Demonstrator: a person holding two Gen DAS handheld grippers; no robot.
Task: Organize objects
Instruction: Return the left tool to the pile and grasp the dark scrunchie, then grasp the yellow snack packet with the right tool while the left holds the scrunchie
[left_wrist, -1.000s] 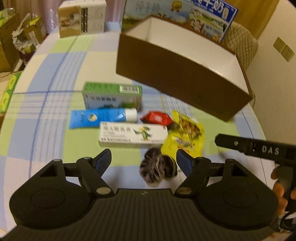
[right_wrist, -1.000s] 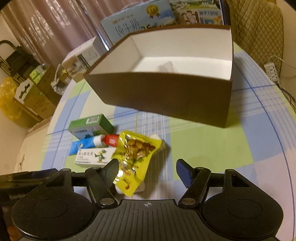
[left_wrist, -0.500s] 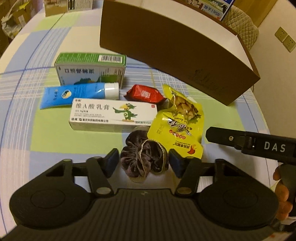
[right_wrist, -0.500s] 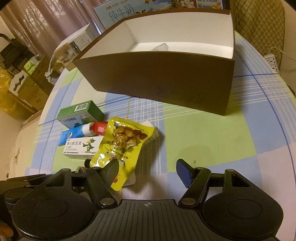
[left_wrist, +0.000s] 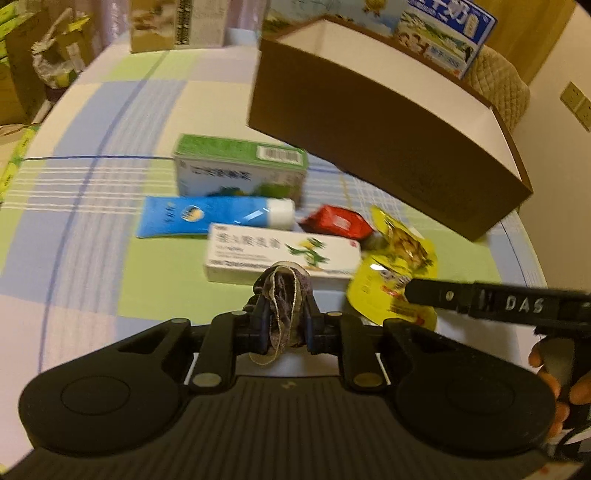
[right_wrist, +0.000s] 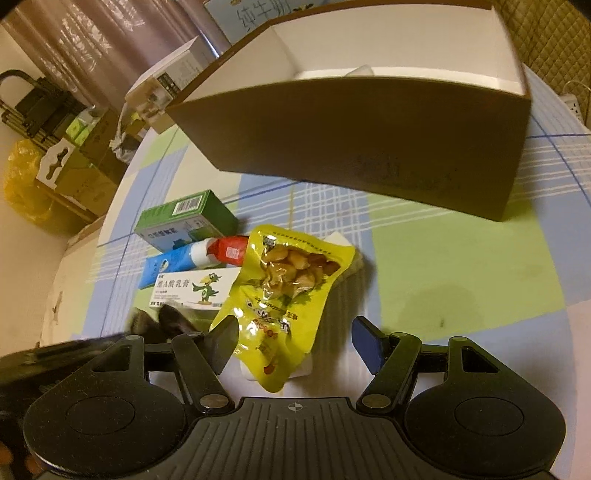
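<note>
My left gripper (left_wrist: 283, 317) is shut on a dark purple scrunchie (left_wrist: 283, 295), lifted off the table. Beyond it lie a white ointment box (left_wrist: 282, 254), a blue tube (left_wrist: 214, 216), a green box (left_wrist: 240, 168), a red packet (left_wrist: 338, 223) and a yellow snack pouch (left_wrist: 397, 273). The brown open box (left_wrist: 388, 147) stands at the back right. My right gripper (right_wrist: 295, 339) is open just above the near end of the yellow snack pouch (right_wrist: 291, 291); the brown box (right_wrist: 362, 140) holds something white inside. The scrunchie (right_wrist: 162, 319) shows blurred at the left.
The round table wears a checked cloth (left_wrist: 92, 184) in blue, green and white. A carton (left_wrist: 177, 22) and a printed milk case (left_wrist: 436, 33) stand at the far edge. Cardboard boxes (right_wrist: 85, 162) and a yellow bag (right_wrist: 22, 181) sit on the floor at the left.
My left gripper shut on the scrunchie and lifted it off the cloth. My right gripper came lower and nearer to the yellow pouch, still open.
</note>
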